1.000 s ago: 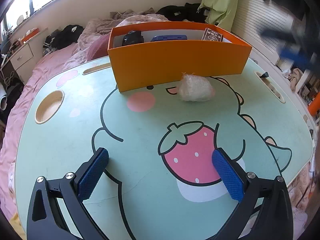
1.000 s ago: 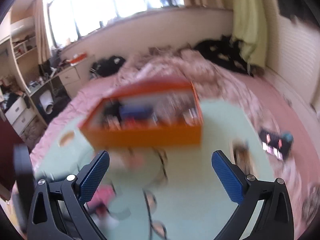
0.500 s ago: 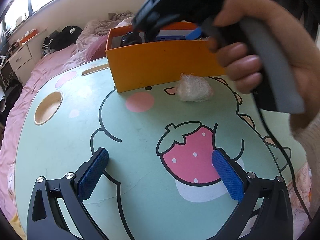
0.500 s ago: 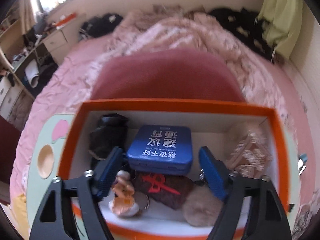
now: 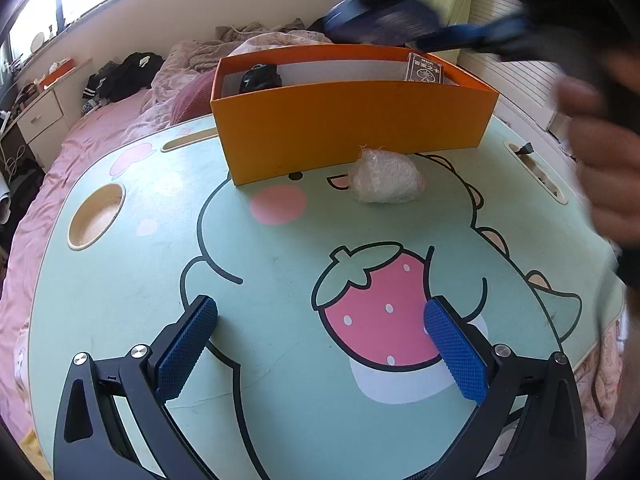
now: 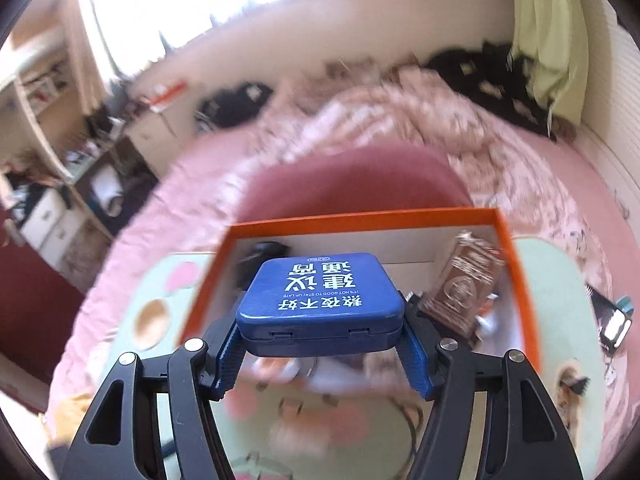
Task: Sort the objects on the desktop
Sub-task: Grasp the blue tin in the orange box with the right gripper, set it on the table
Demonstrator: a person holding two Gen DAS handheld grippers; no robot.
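Observation:
My right gripper point(image 6: 322, 344) is shut on a blue tin point(image 6: 320, 304) with white Chinese lettering and holds it above the orange box point(image 6: 520, 280). In the left wrist view the right gripper and the blue tin point(image 5: 384, 12) show blurred above the orange box point(image 5: 352, 128). A black item point(image 5: 260, 78) and a brown card pack point(image 5: 424, 68) lie in the box. A white crumpled plastic bundle point(image 5: 384, 178) lies on the table in front of the box. My left gripper point(image 5: 320, 336) is open and empty low over the green cartoon table point(image 5: 120, 300).
A round cup recess point(image 5: 96, 216) sits at the table's left. A slot with a small black clip point(image 5: 524, 150) is at the right edge. The holder's hand point(image 5: 608, 160) is at right. A pink bed with clothes surrounds the table.
My right gripper closed on the blue tin inside the orange box and lifted it up out of the box. My left gripper has stayed still.

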